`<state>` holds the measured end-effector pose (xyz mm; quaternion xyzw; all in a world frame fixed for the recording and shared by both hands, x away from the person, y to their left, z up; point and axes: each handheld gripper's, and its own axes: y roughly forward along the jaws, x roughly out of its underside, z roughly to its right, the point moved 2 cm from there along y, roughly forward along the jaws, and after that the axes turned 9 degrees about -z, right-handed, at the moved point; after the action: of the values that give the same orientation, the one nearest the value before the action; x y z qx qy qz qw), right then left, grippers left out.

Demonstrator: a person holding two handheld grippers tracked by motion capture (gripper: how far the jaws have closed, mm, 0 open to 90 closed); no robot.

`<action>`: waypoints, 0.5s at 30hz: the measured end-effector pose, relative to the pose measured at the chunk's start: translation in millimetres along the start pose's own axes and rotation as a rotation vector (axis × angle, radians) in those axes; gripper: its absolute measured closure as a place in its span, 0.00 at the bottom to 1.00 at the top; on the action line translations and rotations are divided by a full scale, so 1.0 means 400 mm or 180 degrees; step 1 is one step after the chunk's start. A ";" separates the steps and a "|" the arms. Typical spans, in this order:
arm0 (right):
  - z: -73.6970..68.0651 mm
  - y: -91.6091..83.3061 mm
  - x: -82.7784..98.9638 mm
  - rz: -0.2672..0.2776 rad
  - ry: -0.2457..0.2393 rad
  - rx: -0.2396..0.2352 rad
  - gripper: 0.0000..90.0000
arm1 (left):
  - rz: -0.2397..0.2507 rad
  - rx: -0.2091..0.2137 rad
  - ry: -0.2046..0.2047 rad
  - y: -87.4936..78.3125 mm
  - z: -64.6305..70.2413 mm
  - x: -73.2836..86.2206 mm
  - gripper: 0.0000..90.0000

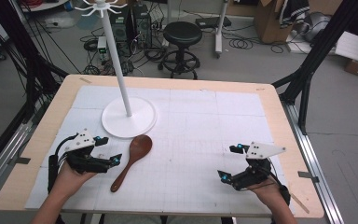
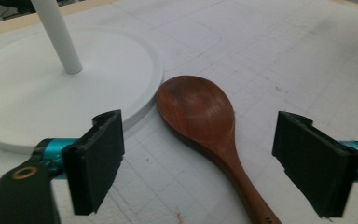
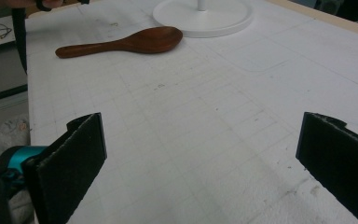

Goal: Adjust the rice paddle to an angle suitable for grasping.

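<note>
Wooden spoon [image 1: 133,158] lies flat on the white gridded mat [image 1: 200,140] of the counter [image 1: 279,116], bowl up — bowl end just beside the rim of the white stand's round base [image 1: 144,119], handle running back toward my side. In the left gripper view the bowl [image 2: 198,109] sits between my two fingers and ahead of them; whether it touches the base rim I cannot tell. My left gripper [image 1: 107,150] hovers just left of the spoon's handle, fingers [image 2: 98,158] apart with nothing pressed between them; the pads touch no wood. My right gripper [image 1: 230,162] sits well apart on the right side of the mat — fingers [image 3: 70,163] spread wide, released, only bare mat between them. The stand's pole [image 1: 116,56] rises upright from the middle of its base.
</note>
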<state>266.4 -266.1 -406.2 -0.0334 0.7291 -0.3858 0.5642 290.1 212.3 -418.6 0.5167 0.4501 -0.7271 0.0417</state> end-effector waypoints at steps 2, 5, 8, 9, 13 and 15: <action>0.000 0.000 0.000 0.0000 -0.0002 -0.0001 0.01 | -0.0021 -0.0034 0.0003 0.004 -0.002 -0.002 0.27; 0.000 -0.001 0.000 0.0002 0.0002 0.0000 0.01 | -0.0060 -0.0046 0.0002 0.008 -0.005 -0.002 0.33; 0.000 -0.001 -0.001 0.0006 0.0004 0.0006 0.01 | -0.0091 -0.0082 0.0021 0.011 -0.006 -0.003 0.39; 0.000 -0.002 -0.001 0.0005 0.0003 0.0006 0.01 | -0.0105 -0.0082 0.0020 0.011 -0.008 -0.003 0.42; 0.000 -0.002 -0.001 0.0012 0.0015 0.0004 0.01 | -0.0238 -0.0149 0.0021 0.021 -0.011 -0.009 0.55; 0.000 -0.002 -0.001 0.0011 0.0017 0.0005 0.01 | -0.0263 -0.0094 0.0053 0.027 -0.009 -0.014 0.58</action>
<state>266.2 -266.4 -405.4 -0.0307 0.7304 -0.3855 0.5630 300.9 206.3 -421.1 0.5030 0.4821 -0.7171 0.0156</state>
